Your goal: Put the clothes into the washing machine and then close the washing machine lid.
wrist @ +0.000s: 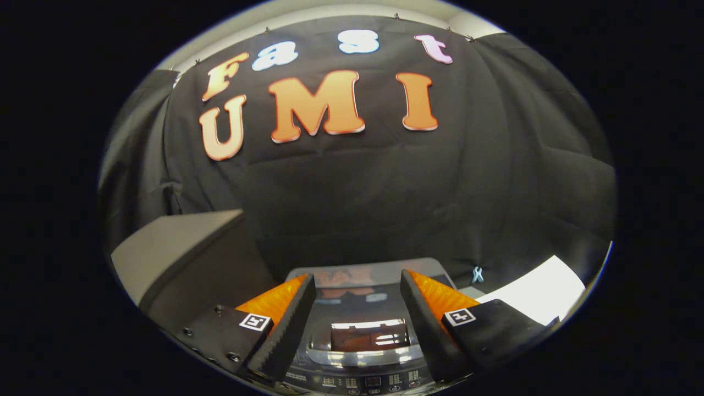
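My gripper (pixel 357 291) hangs above the washing machine (pixel 363 330), its two fingers spread apart with nothing between them. The machine's glossy dark lid (pixel 363 308) lies flat and shut below and between the fingers, reflecting the booth. A control panel (pixel 374 381) with small buttons runs along the machine's near edge, under the fingers. No clothes show anywhere around the machine.
A grey box-like unit (pixel 176 253) stands to the left of the machine, beyond my left finger. A white flat surface (pixel 542 291) lies to the right, past the right finger. A small pale clip (pixel 477 274) hangs on the black cloth wall behind the machine.
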The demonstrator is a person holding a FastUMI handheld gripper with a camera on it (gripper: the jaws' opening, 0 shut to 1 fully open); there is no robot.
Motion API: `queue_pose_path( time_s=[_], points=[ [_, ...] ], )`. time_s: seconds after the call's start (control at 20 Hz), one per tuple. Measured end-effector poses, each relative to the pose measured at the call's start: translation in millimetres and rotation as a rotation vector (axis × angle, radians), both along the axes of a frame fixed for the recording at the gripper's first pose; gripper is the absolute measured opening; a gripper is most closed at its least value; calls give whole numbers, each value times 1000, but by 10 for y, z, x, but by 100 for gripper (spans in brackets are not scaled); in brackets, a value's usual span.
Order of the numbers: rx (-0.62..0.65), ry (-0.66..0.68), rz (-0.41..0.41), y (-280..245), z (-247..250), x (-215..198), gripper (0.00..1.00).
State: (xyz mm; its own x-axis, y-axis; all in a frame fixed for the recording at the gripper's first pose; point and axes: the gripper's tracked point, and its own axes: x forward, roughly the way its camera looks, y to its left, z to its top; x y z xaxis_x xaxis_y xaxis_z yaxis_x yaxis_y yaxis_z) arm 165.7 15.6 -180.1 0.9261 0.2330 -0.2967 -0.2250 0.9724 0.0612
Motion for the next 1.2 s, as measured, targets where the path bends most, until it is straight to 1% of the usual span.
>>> queue_pose_path(
  time_s=[0.15, 0.4, 0.5, 0.6, 0.7, 0.8, 0.95, 1.05, 1.2],
  points=[
    [7, -83, 44, 25, 505, -106, 99],
    [40, -152, 89, 89, 1160, -580, 99],
    [39, -187, 83, 73, 1409, -830, 98],
    [23, -220, 78, 42, 1635, -1177, 98],
    [-11, -260, 60, 25, 1872, -1475, 98],
    [-40, -278, 47, 44, 2043, -1708, 98],
    [-39, -325, 50, 144, 2330, -2031, 98],
    [-51, -370, 43, 122, 2491, -2232, 98],
    [-64, -386, 42, 68, 2539, -2471, 98]
  ],
)
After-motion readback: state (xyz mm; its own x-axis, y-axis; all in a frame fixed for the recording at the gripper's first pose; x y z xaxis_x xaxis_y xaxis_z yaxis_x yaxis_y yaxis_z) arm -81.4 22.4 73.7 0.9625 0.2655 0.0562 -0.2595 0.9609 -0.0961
